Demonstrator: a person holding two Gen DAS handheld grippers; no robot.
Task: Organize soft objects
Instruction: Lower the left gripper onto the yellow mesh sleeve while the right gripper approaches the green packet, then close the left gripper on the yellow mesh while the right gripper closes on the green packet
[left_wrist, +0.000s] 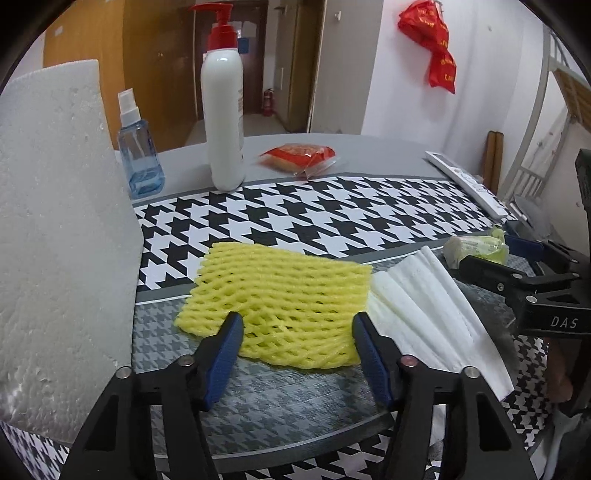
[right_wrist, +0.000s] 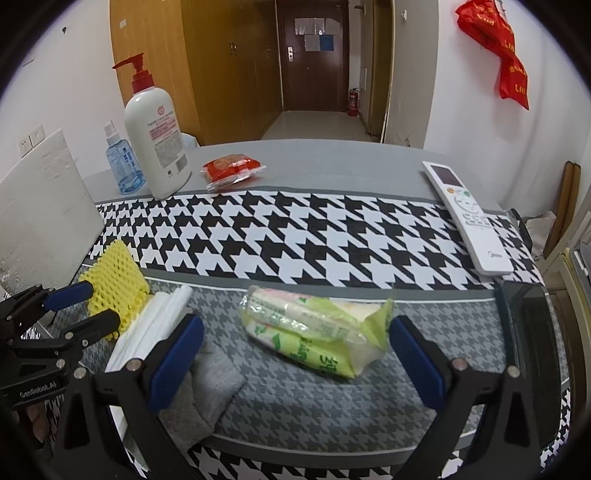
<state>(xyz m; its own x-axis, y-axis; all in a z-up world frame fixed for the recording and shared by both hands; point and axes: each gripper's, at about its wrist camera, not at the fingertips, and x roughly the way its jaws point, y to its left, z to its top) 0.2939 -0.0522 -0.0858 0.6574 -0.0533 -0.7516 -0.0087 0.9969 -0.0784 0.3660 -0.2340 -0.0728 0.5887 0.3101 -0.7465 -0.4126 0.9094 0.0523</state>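
Left tool (left_wrist: 297, 326) apart, over yellow foam net (left_wrist: 277, 299) near edge, right tool (right_wrist: 295, 332) apart

L gripper (left_wrist: 297, 326): angled down toward the table, jaws apart, blue pads (left_wrist: 225, 354) clear on both sides, nothing pinched btwn them. R gripper (right_wrist: 295, 339): same downward tilt, jaws spread wide, pads (right_wrist: 177, 362) not pressing on anything. Both side by side, L seen at left edge of R wrist view, R at right edge of L view.
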